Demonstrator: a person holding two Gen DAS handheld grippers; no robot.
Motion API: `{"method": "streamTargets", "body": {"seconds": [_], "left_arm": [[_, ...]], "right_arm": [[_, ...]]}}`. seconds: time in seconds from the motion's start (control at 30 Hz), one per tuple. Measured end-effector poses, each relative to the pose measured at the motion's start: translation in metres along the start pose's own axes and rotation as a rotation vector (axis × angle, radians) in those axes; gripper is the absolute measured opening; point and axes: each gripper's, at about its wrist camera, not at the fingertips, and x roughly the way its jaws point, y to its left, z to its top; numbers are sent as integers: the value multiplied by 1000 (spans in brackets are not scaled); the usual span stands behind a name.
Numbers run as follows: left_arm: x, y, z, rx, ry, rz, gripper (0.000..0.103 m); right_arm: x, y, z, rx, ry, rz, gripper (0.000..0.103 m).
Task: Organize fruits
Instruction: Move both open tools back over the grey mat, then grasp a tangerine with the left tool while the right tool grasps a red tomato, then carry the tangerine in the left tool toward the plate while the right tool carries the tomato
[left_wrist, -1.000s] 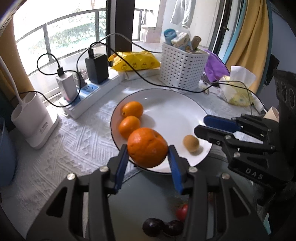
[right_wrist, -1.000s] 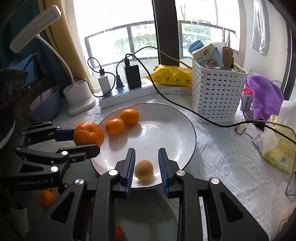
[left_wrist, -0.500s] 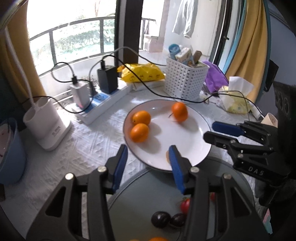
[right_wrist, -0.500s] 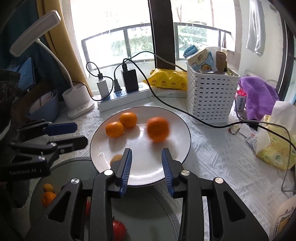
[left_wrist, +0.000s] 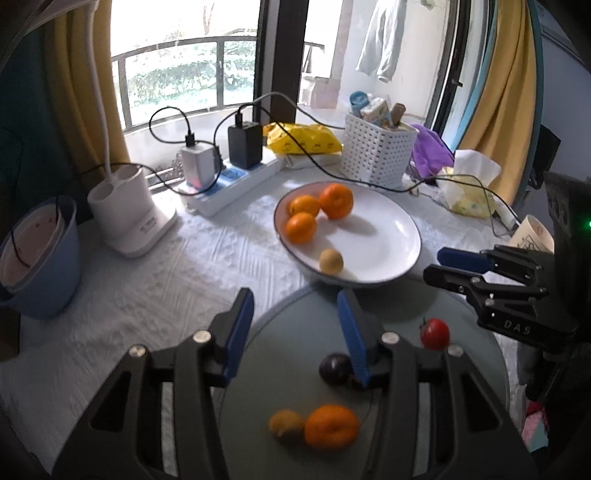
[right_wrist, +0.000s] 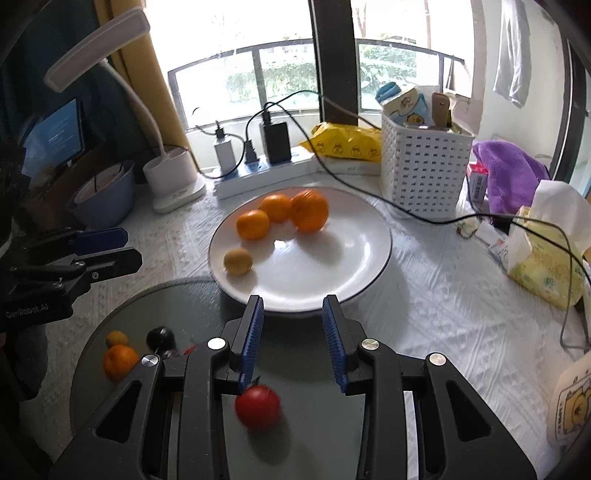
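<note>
A white plate (left_wrist: 388, 236) (right_wrist: 354, 266) holds three oranges, the largest (left_wrist: 336, 201) (right_wrist: 309, 209) at the back, and a small yellow-brown fruit (left_wrist: 331, 261) (right_wrist: 238, 260). A dark round tray (left_wrist: 399, 417) (right_wrist: 177, 314) in front holds an orange (left_wrist: 331, 426) (right_wrist: 119, 362), a small yellow fruit (left_wrist: 285, 424), a dark plum (left_wrist: 334, 369) (right_wrist: 161, 338) and a red tomato (left_wrist: 434, 333) (right_wrist: 258, 406). My left gripper (left_wrist: 295, 332) is open and empty above the tray. My right gripper (right_wrist: 293, 339) is open and empty, just above the tomato.
A white basket (right_wrist: 424, 166), power strip with chargers and cables (left_wrist: 229, 181), yellow packet (right_wrist: 343, 146), tissue pack (right_wrist: 546, 266), purple cloth (right_wrist: 513, 177), white lamp base (left_wrist: 129, 218) and blue bowl (left_wrist: 40, 258) ring the plate on the white cloth.
My left gripper let go of the large orange, which rolled across the plate to the other oranges. My right gripper released the small yellow-brown fruit. Both grippers drew back over the tray.
</note>
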Motion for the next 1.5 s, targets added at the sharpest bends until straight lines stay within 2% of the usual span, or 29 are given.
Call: {"method": "streamTargets", "body": {"seconds": [0.33, 0.5, 0.83, 0.9, 1.03, 1.23, 1.3, 1.37, 1.4, 1.5], "left_arm": [[-16, -4, -34, -20, 26, -6, 52], [-21, -6, -50, -33, 41, -16, 52], [-23, -17, -66, -11, 51, -34, 53], [-21, -21, -68, 17, 49, -28, 53], [-13, -25, -72, 60, 34, -41, 53], [-5, -34, -75, 138, 35, -33, 48], [0, -35, -77, 162, 56, -4, 48], [7, -27, -79, 138, 91, 14, 46], [9, -22, -80, 116, 108, 11, 39], [6, -17, -85, 107, 99, 8, 38]], "right_arm": [[-2, 17, -26, -5, 60, 15, 36], [-2, 20, -36, -3, 82, 14, 47], [3, 18, -54, 24, 115, 2, 48], [4, 16, -56, 24, 107, 9, 48], [3, 16, -58, 18, 95, -4, 32], [-2, 17, -62, 25, 88, -9, 32], [-5, 17, -64, 29, 87, -10, 32], [-8, 17, -65, 34, 83, -13, 32], [-9, 17, -65, 35, 80, -14, 32], [-14, 17, -66, 35, 70, -21, 32]]}}
